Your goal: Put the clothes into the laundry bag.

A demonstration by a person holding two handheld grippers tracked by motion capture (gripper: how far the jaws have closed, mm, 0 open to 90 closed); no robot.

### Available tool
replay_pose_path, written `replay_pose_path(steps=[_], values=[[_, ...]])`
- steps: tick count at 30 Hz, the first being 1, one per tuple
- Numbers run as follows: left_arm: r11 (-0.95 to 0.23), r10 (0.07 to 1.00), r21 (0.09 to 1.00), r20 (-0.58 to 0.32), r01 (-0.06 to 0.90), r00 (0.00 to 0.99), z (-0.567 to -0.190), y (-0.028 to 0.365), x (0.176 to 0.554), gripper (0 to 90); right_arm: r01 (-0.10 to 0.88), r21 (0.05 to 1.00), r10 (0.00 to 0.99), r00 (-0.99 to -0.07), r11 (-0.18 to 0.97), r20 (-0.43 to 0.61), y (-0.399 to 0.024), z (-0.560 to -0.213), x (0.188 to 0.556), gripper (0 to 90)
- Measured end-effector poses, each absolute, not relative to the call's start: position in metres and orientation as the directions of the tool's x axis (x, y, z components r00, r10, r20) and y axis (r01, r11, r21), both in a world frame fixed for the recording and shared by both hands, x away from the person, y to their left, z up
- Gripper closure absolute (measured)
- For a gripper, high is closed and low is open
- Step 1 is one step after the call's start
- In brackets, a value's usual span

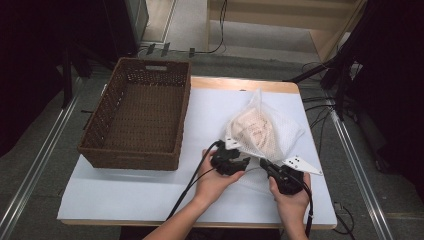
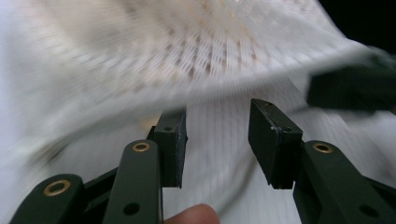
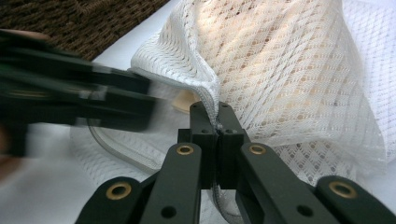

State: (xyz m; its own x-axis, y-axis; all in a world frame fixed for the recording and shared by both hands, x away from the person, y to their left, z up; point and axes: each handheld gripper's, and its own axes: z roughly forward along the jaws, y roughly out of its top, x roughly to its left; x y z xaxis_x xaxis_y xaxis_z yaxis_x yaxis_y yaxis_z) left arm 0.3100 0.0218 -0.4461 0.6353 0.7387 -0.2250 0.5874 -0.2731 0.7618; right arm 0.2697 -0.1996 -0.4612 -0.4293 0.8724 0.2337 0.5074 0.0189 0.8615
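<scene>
Right now, bag: the white mesh laundry bag (image 1: 262,131) with pale cloth inside lies on the white table (image 1: 125,195), right of the brown wicker basket (image 1: 137,112).
Handling: likely light, soft and floppy; mesh may snag or slip, so the stitched rim by the opening (image 3: 205,88) looks the safest hold.
Right tongs: the right gripper (image 3: 217,122) is clenched on that rim edge, mesh pinched between its pads.
Left tongs: the left gripper (image 2: 217,140) is released, jaws apart with nothing pinched; the bag's lower fabric lies flat under the gap, its bulk billowing just ahead.
Spacing: both grippers sit at the bag's near edge.
</scene>
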Motion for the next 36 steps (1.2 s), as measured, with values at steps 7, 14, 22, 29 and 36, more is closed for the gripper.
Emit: replay_pose_path(steps=[7, 14, 22, 29, 36], values=[[-0.237, 0.837, 0.794, -0.126, 0.559, 0.533, -0.447, 0.073, 0.289, 47.7, 0.516, 0.855, 0.877, -0.435, 0.058, 0.203, -0.195, -0.465, 0.268, 89.7], [-0.270, 0.866, 0.764, -0.074, 0.586, 0.495, -0.465, 0.086, 0.293, 44.5, 0.513, 0.856, 0.865, -0.455, 0.060, 0.212, -0.204, -0.460, 0.252, 67.7], [-0.298, 0.874, 0.737, -0.045, 0.607, 0.484, -0.476, 0.093, 0.293, 43.6, 0.552, 0.834, 0.922, -0.321, -0.004, 0.218, -0.246, -0.466, 0.219, 47.3], [-0.335, 0.861, 0.731, -0.019, 0.595, 0.508, -0.475, 0.090, 0.291, 72.4, 0.665, 0.747, 0.935, -0.270, 0.007, 0.231, -0.249, -0.489, 0.223, 47.2], [-0.369, 0.787, 0.701, -0.113, 0.610, 0.606, -0.471, 0.093, 0.285, 90.0, 0.665, 0.744, 0.949, -0.271, 0.064, 0.161, -0.244, -0.488, 0.226, 89.8]])
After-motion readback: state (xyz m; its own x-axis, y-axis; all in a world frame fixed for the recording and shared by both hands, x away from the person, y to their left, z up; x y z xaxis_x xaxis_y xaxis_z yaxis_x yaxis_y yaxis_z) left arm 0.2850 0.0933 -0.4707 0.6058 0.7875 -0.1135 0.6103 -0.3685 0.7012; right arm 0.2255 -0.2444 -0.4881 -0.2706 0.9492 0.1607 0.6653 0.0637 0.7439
